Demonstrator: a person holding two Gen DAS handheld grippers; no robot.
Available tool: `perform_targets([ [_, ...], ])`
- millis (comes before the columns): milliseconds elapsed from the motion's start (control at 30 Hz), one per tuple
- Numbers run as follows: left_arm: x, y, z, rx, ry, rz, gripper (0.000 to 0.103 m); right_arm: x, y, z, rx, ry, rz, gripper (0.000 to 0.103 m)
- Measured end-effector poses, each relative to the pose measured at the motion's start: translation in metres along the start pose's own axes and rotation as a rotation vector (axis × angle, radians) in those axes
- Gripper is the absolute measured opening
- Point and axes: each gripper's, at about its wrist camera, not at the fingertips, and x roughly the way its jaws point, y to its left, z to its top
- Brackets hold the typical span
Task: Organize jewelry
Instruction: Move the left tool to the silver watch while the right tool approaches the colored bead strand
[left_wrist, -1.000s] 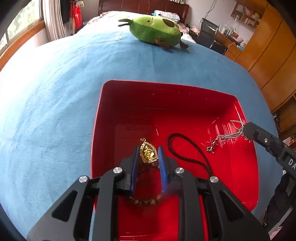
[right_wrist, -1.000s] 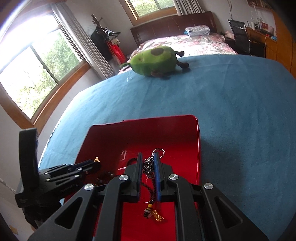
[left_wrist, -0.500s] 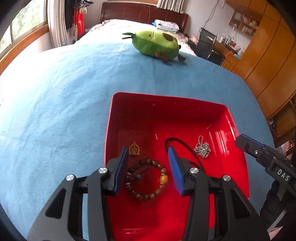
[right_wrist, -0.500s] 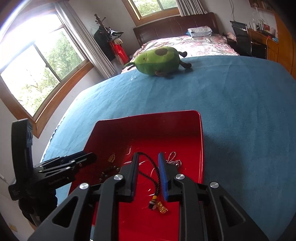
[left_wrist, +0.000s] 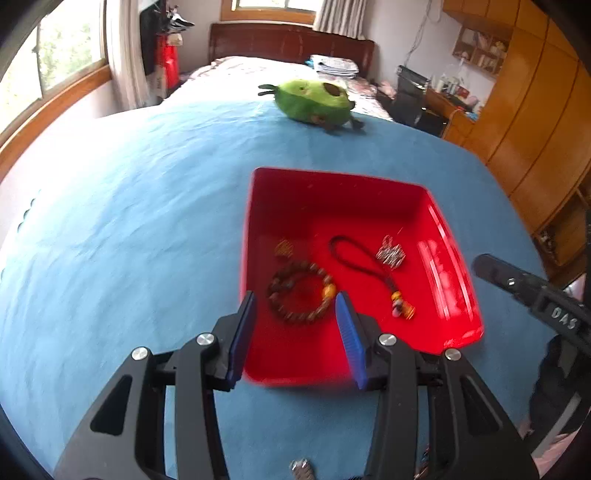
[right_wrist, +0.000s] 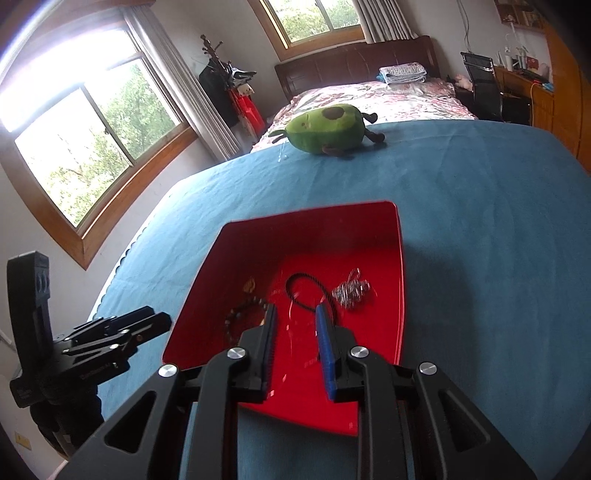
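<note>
Red plastic, glossy and square-sided, forms the tray (left_wrist: 448, 258) on the blue cloth (left_wrist: 129, 221), and all the jewelry lies on its floor. The left gripper (left_wrist: 295, 301) hangs above the near rim with jaws spread and nothing between them; the brown bead bracelet (left_wrist: 301, 291) lies beyond its tips. The right gripper (right_wrist: 295, 312) also stands parted and empty, above the black cord necklace (right_wrist: 314, 291). A crumpled silver chain (left_wrist: 390, 254) and small gold pendant (left_wrist: 283, 248) lie farther in.
</note>
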Motion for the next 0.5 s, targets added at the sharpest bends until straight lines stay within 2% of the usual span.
perform_targets([
  [267, -0.011, 0.014, -0.063, -0.001, 0.057, 0.036, 0.044, -0.022, 0.004, -0.050, -0.006, 0.031, -0.024, 0.022],
  [500, -0.011, 0.017, -0.124, 0.003, 0.159, 0.007, 0.044, -0.033, 0.009, -0.106, 0.003, 0.077, 0.005, 0.022],
])
